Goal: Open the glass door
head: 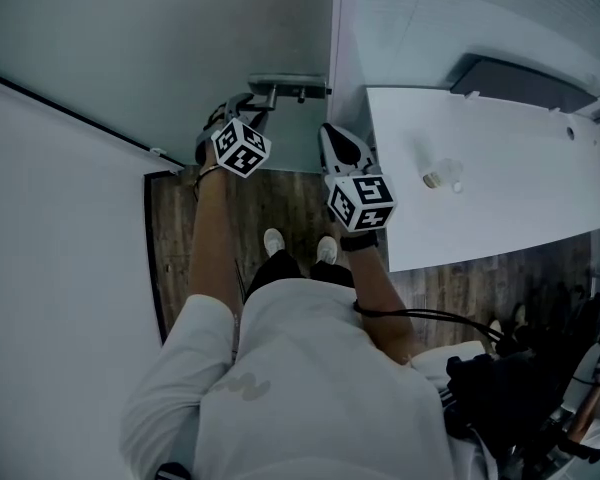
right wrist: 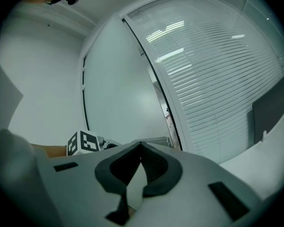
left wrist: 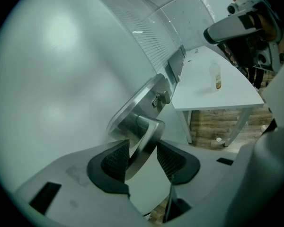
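Note:
The frosted glass door (head: 180,48) stands in front of me, its metal lever handle (head: 288,88) near the right edge. My left gripper (head: 248,108) reaches up to that handle. In the left gripper view the lever handle (left wrist: 150,129) runs slantwise between the two dark pads (left wrist: 114,159) of the left gripper (left wrist: 142,152); it lies against the left pad, with a thin gap at the right pad, so the jaws are open around it. A small lock knob (left wrist: 161,98) sits above. My right gripper (head: 335,138) hovers right of the handle, and the right gripper (right wrist: 141,148) is shut on nothing.
A white table (head: 500,168) with a small bottle (head: 438,178) stands close on the right, beside a window with blinds (right wrist: 217,79). A white wall (head: 50,268) closes the left side. Wooden floor (head: 290,193) lies below. Dark gear (head: 520,378) sits at lower right.

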The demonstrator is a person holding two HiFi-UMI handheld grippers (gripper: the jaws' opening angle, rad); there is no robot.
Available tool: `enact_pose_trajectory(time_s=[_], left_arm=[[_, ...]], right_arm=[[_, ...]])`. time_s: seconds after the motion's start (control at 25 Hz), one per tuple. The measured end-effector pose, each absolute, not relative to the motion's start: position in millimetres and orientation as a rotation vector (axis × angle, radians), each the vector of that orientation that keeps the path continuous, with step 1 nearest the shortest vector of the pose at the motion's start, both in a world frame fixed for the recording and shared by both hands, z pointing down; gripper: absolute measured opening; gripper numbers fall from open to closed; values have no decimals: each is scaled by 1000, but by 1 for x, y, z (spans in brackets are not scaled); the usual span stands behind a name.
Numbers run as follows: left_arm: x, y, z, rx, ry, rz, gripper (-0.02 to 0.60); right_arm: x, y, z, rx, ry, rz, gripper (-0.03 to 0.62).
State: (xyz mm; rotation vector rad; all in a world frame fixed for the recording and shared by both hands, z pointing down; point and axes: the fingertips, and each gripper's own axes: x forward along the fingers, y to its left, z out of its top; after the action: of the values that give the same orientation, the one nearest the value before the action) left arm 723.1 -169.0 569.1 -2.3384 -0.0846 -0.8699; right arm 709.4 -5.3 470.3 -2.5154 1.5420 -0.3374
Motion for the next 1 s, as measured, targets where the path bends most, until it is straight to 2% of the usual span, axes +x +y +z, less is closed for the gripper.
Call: enact_pose_trajectory(time_s=[0.36, 0.84, 1.0], left_arm=[[687, -154, 572, -2333, -154, -800, 158], [617, -138, 572, -2328, -257, -695, 161], [618, -130, 574, -2321, -288, -687, 164]], right_arm=[[687, 12, 478, -2602, 1387, -343, 3], [561, 40, 485, -2746, 1274, -353, 3], [566, 65, 485, -2782, 1167, -357, 3]])
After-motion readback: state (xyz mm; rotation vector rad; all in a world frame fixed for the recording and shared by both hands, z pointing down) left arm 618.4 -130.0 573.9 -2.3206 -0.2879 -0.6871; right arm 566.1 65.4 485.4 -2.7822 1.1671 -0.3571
